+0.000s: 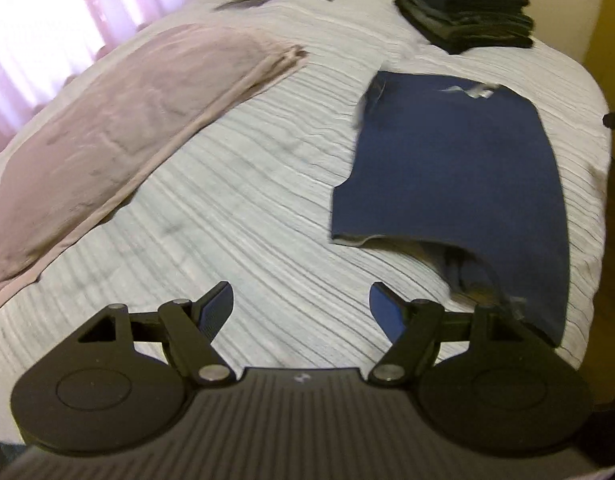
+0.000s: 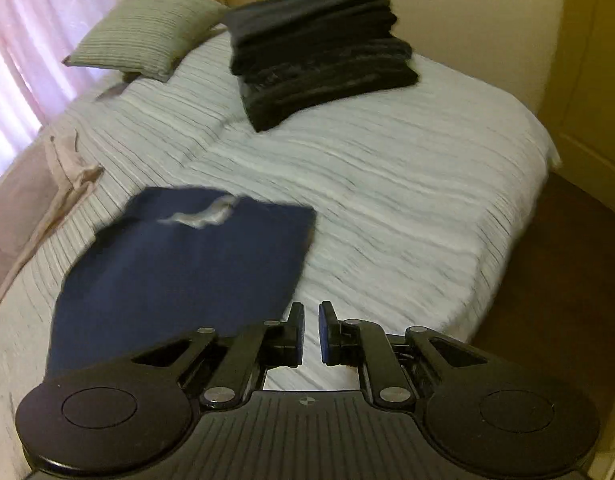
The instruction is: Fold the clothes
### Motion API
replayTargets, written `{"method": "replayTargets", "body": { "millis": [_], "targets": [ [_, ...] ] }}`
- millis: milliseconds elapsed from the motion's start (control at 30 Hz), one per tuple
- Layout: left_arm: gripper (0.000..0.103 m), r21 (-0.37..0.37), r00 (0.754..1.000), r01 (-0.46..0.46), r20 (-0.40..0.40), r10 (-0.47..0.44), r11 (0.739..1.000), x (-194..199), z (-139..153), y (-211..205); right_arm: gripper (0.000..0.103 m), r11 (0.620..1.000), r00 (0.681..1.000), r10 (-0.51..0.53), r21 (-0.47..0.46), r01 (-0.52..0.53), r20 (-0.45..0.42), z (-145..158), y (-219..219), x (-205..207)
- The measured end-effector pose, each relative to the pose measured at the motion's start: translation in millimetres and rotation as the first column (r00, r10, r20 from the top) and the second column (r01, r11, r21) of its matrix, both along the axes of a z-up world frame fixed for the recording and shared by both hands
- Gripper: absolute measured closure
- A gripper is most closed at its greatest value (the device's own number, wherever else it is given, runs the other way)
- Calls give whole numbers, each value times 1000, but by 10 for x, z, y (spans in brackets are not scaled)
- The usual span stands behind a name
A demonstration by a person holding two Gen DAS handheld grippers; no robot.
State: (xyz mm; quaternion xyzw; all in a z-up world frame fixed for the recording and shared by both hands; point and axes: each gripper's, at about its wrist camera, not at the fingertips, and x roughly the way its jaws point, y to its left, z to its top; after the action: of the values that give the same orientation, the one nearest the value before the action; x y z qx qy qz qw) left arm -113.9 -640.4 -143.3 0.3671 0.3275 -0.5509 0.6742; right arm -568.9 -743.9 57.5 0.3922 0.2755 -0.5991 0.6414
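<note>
No legible text — labels, brands — anywhere.

The left gripper (image 1: 301, 306) has its two fingers spread wide apart, with nothing between the blue pads (image 1: 387, 312). The right gripper (image 2: 311, 332) has its fingers almost together, a narrow gap remains, and it holds nothing.
</note>
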Motion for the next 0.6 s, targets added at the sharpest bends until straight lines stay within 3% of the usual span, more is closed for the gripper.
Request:
{"method": "replayTargets", "body": {
  "millis": [67,100,233,333,467,600],
  "targets": [
    [32,-9,1000,22,-11,-22,1000,6,-10,19,60,1000,1000,24,-11,-24,-3,18,134,38],
    [31,-17,999,29,-19,-30,999,-9,-4,30,29,999,999,37,-28,-37,-1,38,206,101],
    [31,-16,998,30,-63,-31,999,-15,-94,-25,26,981,985,174,-85,-173,14,116,346,472],
    [31,-2,995,12,-100,-12,1000,9,-191,-170,26,934,938,348,-86,-346,2,70,198,753],
    [31,18,987,-46,-154,48,999,83,-352,-491,26,816,820,571,-73,-573,-52,-31,-280,1112],
    [31,57,968,-142,-199,151,988,195,-619,-877,26,639,638,764,-29,-769,-93,-320,-964,1457]
  ]
}}
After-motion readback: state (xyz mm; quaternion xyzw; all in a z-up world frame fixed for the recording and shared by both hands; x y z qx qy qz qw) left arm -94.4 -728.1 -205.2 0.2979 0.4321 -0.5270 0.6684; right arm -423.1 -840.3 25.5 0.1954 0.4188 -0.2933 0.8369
